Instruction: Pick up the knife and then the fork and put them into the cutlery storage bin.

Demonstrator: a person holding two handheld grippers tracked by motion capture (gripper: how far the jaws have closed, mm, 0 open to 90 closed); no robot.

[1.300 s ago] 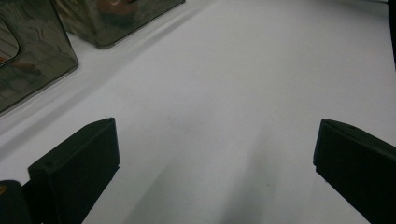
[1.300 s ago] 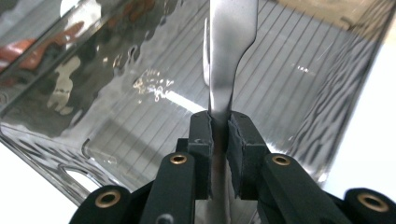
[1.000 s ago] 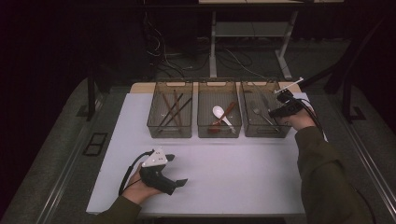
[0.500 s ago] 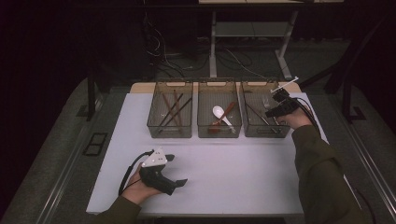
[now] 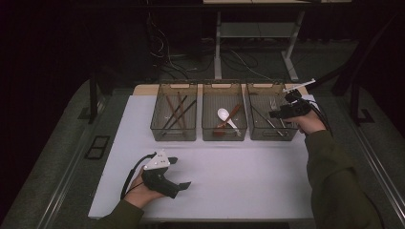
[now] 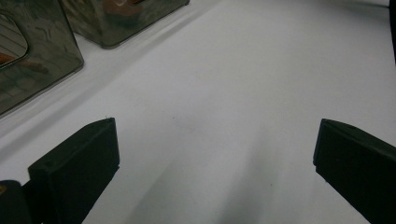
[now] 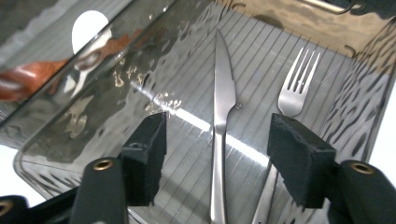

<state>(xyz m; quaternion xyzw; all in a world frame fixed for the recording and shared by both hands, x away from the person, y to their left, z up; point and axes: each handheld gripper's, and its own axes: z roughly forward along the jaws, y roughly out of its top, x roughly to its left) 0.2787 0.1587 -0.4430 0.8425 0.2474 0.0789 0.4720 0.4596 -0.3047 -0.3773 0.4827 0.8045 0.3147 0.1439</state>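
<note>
Now the right gripper [image 7: 217,154], jaws just opened over the knife [image 7: 223,100] in the bin [image 5: 255,133], should lift clear without nudging the fork [image 7: 294,88]; the left gripper [image 6: 215,163] rests open.

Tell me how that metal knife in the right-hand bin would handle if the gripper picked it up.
The knife looks like one polished steel piece, so probably stiff and fairly heavy for its size. Its glossy, narrow handle may slip or swivel between the pads. Lying flat on the ribbed floor of the bin beside the fork, it seems unlikely to roll, though awkward to get under.
</note>
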